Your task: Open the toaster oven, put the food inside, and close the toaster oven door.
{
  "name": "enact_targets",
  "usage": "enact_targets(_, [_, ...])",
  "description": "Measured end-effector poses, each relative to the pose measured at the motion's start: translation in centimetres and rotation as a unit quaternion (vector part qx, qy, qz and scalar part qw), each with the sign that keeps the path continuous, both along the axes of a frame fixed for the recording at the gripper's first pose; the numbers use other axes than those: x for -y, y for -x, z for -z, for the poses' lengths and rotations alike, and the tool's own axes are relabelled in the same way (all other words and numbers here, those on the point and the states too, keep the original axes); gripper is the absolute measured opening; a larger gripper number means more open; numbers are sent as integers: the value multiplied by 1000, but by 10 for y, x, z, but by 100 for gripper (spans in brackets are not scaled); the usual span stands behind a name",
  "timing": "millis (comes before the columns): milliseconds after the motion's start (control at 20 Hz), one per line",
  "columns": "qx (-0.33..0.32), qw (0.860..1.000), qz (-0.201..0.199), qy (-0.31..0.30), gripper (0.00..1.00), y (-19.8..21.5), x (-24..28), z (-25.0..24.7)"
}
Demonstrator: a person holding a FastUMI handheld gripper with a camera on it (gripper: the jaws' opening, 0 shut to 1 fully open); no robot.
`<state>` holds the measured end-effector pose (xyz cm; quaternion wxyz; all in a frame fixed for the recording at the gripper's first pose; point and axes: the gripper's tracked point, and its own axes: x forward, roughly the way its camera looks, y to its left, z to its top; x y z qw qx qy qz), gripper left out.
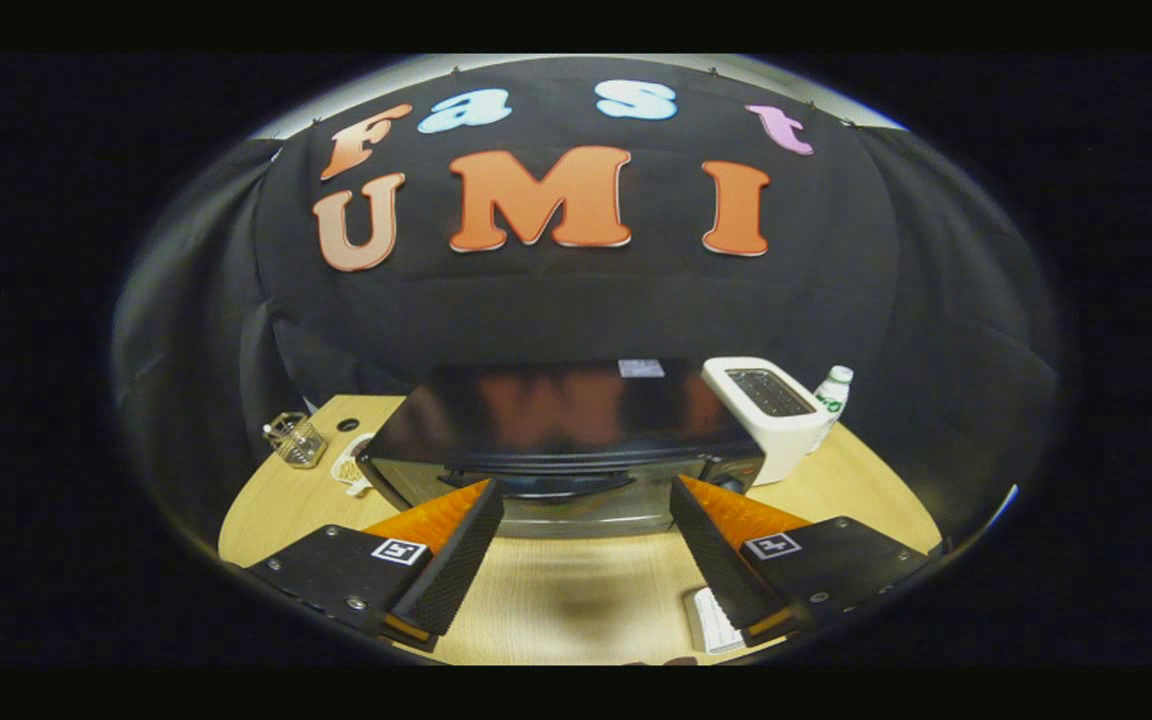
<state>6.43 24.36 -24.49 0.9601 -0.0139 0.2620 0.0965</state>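
**Tongs spread before the closed oven**

You are holding the tongs (586, 510) spread wide, pinching nothing. The toaster oven (561, 440) is sitting just ahead on the desk (576, 600), door shut, a white toaster (771, 415) beside it.

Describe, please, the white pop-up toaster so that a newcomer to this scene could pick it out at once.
Start at the big black toaster oven on the wooden table, just beyond the open tongs. The pop-up toaster stands against its right end, with a small bottle behind. It alone is a white rounded box with dark slots on top.
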Motion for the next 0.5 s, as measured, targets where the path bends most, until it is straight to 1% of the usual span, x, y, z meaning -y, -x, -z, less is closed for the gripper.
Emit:
enact_targets(350, [99, 995, 21, -4, 99, 8, 55, -119])
enact_targets(500, [131, 991, 38, -8, 99, 14, 85, -155])
